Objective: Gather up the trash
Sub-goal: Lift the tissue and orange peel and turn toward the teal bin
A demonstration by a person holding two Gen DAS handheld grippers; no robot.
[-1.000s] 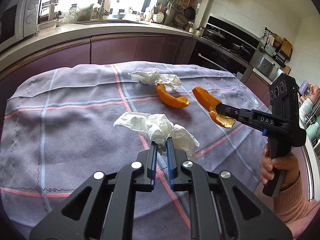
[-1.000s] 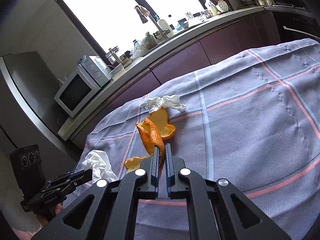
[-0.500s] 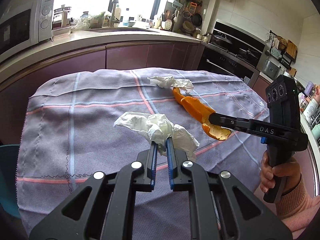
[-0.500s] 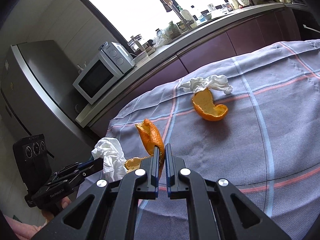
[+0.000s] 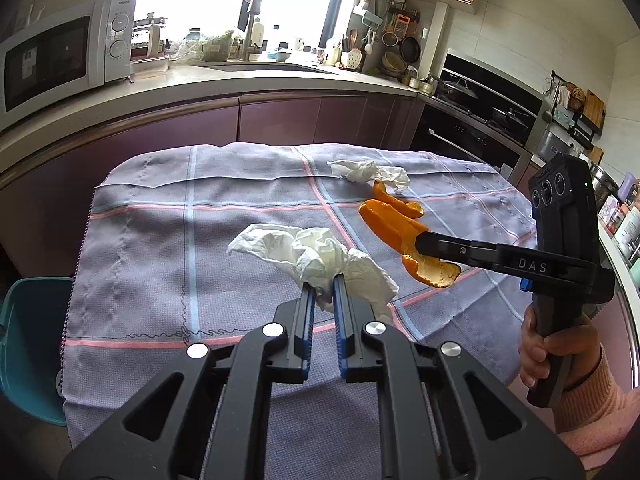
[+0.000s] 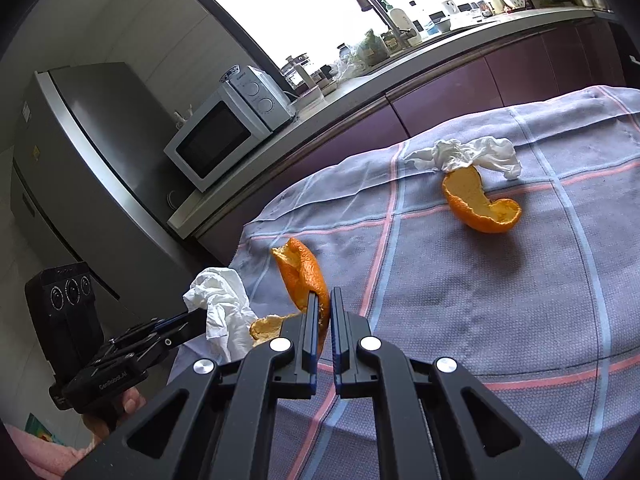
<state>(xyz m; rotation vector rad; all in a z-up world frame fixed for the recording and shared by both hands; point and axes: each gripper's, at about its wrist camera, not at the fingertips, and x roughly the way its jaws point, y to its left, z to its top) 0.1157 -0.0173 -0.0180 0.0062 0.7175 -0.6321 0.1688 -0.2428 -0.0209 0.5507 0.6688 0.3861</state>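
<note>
**Two items lifted, two left on the table; bin contents not visible**

Status: the left tool point(image 5: 320, 296) is clamped on a crumpled white tissue point(image 5: 316, 256), held clear of the checked tablecloth point(image 5: 160, 240). The right tool point(image 6: 324, 308) is clamped on a curled piece of orange peel point(image 6: 302, 276), also raised off the cloth. The two loads hang close together, the peel just to the right of the left tool's tip.

Outstanding: a second orange peel point(image 6: 480, 204) lies on the table well ahead of the right tool and to its right, with a second crumpled tissue point(image 6: 468, 154) touching its far end. Neither is yet collected. In my judgement the task stands roughly at its midpoint, with nothing deposited so far as these views show.

Containers: a teal bin point(image 5: 32, 344) sits off the table's edge, to the left of the left tool and below it. Only part of its side is seen; its interior is hidden, so I cannot tell its contents.
</note>
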